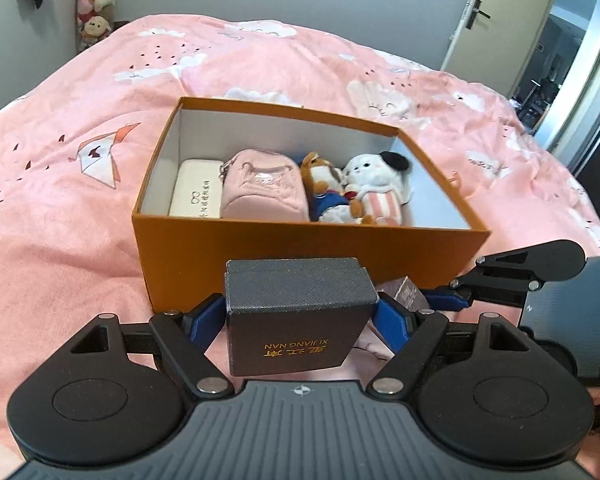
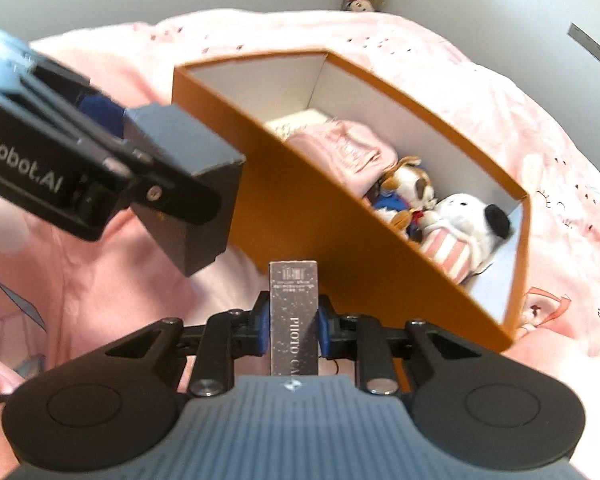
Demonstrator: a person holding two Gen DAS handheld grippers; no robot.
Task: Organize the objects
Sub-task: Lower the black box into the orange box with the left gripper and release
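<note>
Orange box sits open on the pink bed, and it's already partly packed: a white case at the left end, then a pink pouch, a brown-and-white plush dog and a white plush with a black ear. The right end of the box looks bare, so there's room.

Two things are on their way, I'd guess. Left claw is clamped on a dark grey gift box with gold lettering, held just in front of the orange box's near wall. Right claw is pinched tight on a slim silvery box printed with "PHOTO", also just short of the box wall.

So roughly two-thirds done by my reckoning: both held items need to go over the rim and down into the free end.
</note>
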